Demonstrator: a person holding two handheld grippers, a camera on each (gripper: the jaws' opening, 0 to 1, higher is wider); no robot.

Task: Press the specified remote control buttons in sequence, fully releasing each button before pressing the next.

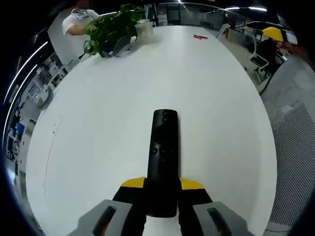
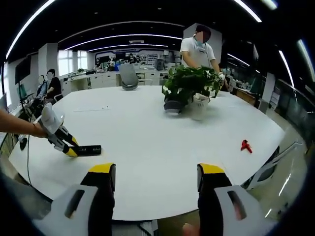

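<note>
Right now, step in hand: I judge I am at the hold-and-set-up stage; no button is being pressed yet.
Remote control [image 1: 163, 160]: black, lying lengthwise on the white table [image 1: 103, 123], its near end clamped between the jaws of my left hand-held gripper [image 1: 161, 194]; in the right gripper view it shows as a dark bar [image 2: 89, 149] at the table's left edge.
Left hand-held gripper [image 2: 63, 142]: closed on the remote, held low and nearly flat to the table, a forearm behind it.
Right hand-held gripper [image 2: 156, 183]: jaws parted and empty, hanging off the near edge of the table, well apart from the remote.
Next move: I would need to swing the right one across to the remote and bring one jaw tip down on the first named button, then lift fully clear.
Buttons: too small for me to tell apart.
Also on the table: a potted plant [image 2: 191, 88] and a small red object [image 2: 245, 145], both far from the work.
</note>
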